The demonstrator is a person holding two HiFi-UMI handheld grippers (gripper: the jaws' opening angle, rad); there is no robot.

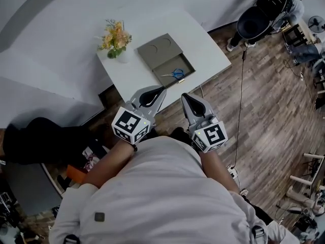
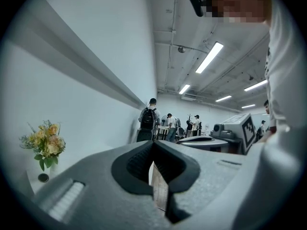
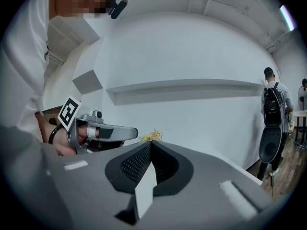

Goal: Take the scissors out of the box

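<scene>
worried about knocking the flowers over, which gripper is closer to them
Left. In the head view the left gripper is below and right of the flowers, by the table's near edge. The right gripper is farther right still.

A small white table (image 1: 205, 42) stands on a brown wood-plank floor (image 1: 269, 105), close against a plain white wall (image 3: 192, 47). A long, shallow ledge (image 3: 192, 86) runs along that wall. Overhead, long strip lights (image 2: 209, 56) glow on a white ceiling (image 2: 165, 13) crossed by thin pipes.
</scene>
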